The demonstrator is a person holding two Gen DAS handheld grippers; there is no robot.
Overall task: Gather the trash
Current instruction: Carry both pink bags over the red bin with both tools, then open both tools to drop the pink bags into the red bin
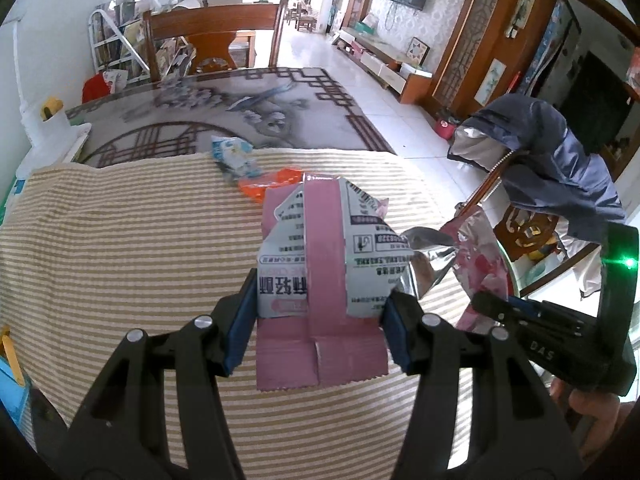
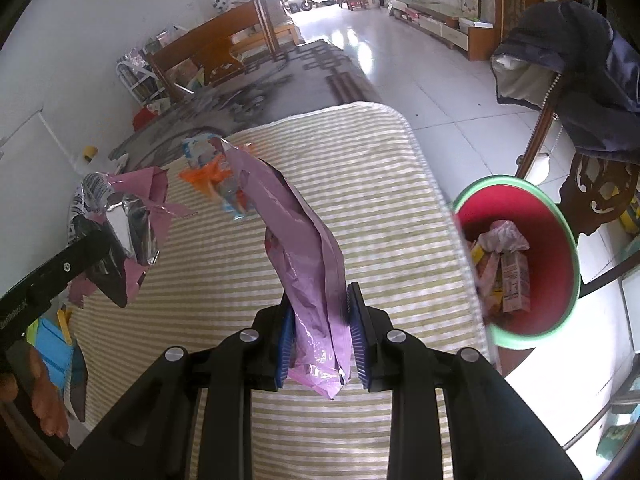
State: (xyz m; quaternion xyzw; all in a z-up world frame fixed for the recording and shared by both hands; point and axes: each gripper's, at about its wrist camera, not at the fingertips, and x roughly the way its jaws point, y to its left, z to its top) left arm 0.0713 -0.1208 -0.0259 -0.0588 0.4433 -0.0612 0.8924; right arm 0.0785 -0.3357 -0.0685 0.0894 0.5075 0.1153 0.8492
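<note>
Above the striped cloth [image 1: 120, 240], left hand-held gripper [image 1: 318, 320] clamped on printed pink wrapper [image 1: 324, 264]; right hand-held gripper [image 2: 320, 336] clamped on crumpled pink bag [image 2: 304, 248], bottoms hidden

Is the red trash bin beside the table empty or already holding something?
Already holding trash. The right wrist view looks into the red trash bin: a small drink carton and a crumpled white wrapper lie inside.

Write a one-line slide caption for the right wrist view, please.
Right gripper holds a crumpled pink wrapper above the striped mat, beside a red bin holding trash.
</note>
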